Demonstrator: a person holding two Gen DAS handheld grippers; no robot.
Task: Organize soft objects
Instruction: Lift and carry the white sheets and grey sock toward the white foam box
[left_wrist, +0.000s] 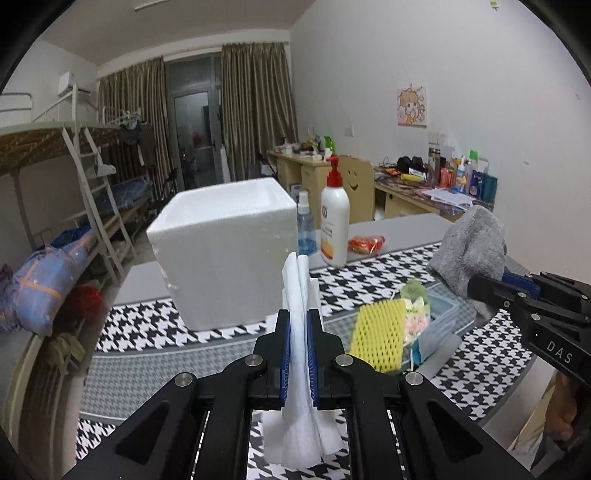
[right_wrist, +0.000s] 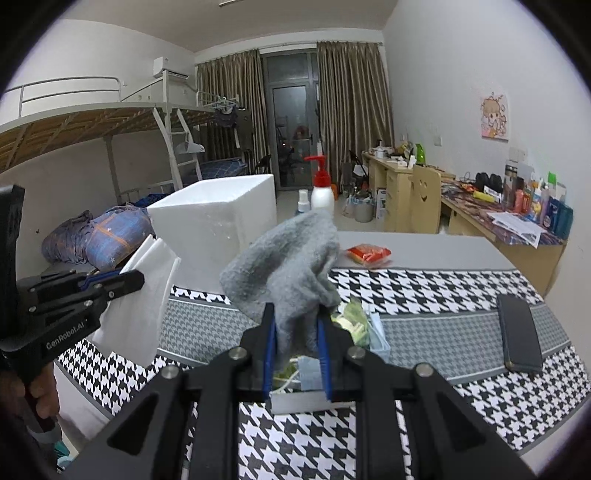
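Left gripper (left_wrist: 299, 325) pinches white tissue (left_wrist: 301, 354); right gripper (right_wrist: 297, 332) clamps grey cloth (right_wrist: 284, 258) — phone (right_wrist: 519, 332) only right-view.

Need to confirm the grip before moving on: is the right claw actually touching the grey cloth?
Touching. The right wrist view shows the right claw with both blue pads pressed against the grey cloth, which bunches up above them, off the table.

I see matt black plastic on my left gripper (left_wrist: 298, 354), with bright metal rivets and ribbed blue pads. Between its jaws sits thin, soft white tissue (left_wrist: 301, 332). At centre right, my right gripper (right_wrist: 296, 347) pinches a fuzzy grey knit cloth (right_wrist: 284, 266). The white box (left_wrist: 225, 251) looks like grainy matt foam. A woven houndstooth mat (right_wrist: 424, 288) covers the smooth grey table (right_wrist: 424, 247); the phone (right_wrist: 519, 332) is glossy.
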